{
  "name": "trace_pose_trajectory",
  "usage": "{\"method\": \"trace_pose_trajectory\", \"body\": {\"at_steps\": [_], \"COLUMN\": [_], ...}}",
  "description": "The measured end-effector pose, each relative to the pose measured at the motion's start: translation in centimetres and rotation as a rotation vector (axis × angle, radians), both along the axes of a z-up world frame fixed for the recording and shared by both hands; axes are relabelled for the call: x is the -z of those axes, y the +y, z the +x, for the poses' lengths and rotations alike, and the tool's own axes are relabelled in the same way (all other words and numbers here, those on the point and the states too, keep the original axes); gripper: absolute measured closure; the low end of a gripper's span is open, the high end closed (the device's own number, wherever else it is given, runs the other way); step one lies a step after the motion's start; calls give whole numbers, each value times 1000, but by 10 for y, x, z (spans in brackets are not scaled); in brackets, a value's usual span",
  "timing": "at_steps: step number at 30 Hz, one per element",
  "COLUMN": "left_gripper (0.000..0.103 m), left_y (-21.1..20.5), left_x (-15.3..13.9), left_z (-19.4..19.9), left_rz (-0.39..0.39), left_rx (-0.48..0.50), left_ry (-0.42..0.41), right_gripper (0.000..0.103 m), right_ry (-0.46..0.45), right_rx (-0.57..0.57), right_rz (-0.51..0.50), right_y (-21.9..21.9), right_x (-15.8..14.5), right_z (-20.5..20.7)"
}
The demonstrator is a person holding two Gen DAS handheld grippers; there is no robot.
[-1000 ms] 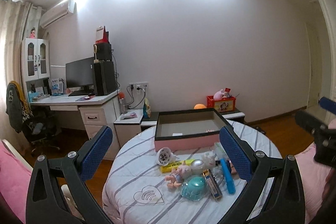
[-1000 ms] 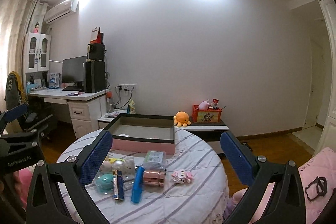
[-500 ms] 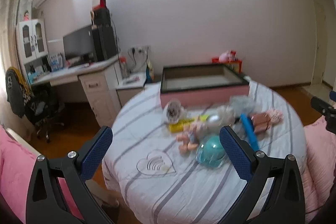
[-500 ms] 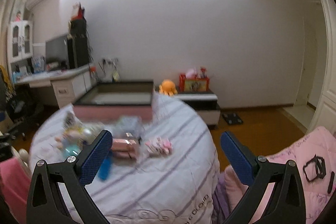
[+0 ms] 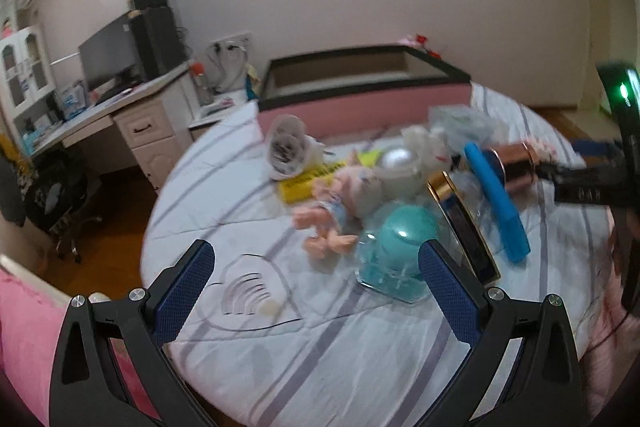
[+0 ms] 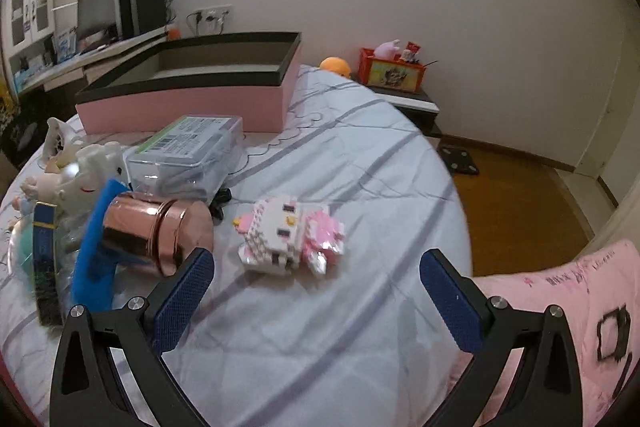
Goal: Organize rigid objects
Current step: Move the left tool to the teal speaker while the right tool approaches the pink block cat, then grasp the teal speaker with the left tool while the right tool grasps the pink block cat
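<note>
A pile of small objects lies on the round table (image 5: 360, 347) with its striped cloth. A teal dome toy (image 5: 400, 243) sits just ahead of my open left gripper (image 5: 316, 287), near a pink doll (image 5: 332, 211) and a blue bar (image 5: 496, 203). My open right gripper (image 6: 316, 291) hovers short of a pink-and-white block figure (image 6: 288, 235). Left of it lie a copper canister (image 6: 156, 231) and a clear plastic case (image 6: 188, 151). The pink open box (image 6: 188, 83) stands at the table's far side. Both grippers hold nothing.
A desk (image 5: 100, 111) with a monitor stands at the left, with an office chair (image 5: 52, 195) before it. A low cabinet (image 6: 408, 99) carries a red toy box (image 6: 390, 71). Pink bedding (image 6: 560, 307) lies at the near right. A heart-shaped clear plaque (image 5: 248, 295) rests on the cloth.
Both grippers have tilted down and moved in over the table, so the objects now loom larger. Neither has closed or taken anything.
</note>
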State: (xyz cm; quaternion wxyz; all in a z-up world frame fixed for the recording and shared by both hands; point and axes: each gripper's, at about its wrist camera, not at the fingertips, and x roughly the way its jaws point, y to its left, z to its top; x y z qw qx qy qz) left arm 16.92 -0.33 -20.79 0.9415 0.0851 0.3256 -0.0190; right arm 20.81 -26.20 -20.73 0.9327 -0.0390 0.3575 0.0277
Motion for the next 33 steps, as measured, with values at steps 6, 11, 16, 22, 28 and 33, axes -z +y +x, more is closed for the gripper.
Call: {"method": "trace_pose_trajectory", "body": {"at_steps": [6,11,16,22,28,33], "left_gripper": [1,11,29,25,47,47], "left_y": [-18,-27,-22,-27,-16,-5], "left_x": [10,18,20,29,27,26], "left_z": [9,9,21,29,18,0], "left_rz": [-47,-73,-74,-32,-103,-121], "left_rx": [102,165,151,143,118,119], "left_ry": [54,70,92,113,97,109], "right_gripper": [0,2,19,19,43,43], "right_ry": [35,52,66,67,37,38], "right_rx": [-1,-13,-30,-29,-27,-27], "right_rz": [39,51,64,57,87,96], "right_y": [-8,-8,-8,-7,-12,-12], "right_x": [4,7,10,11,10,9], "right_z": [16,26,32,34,30,24]}}
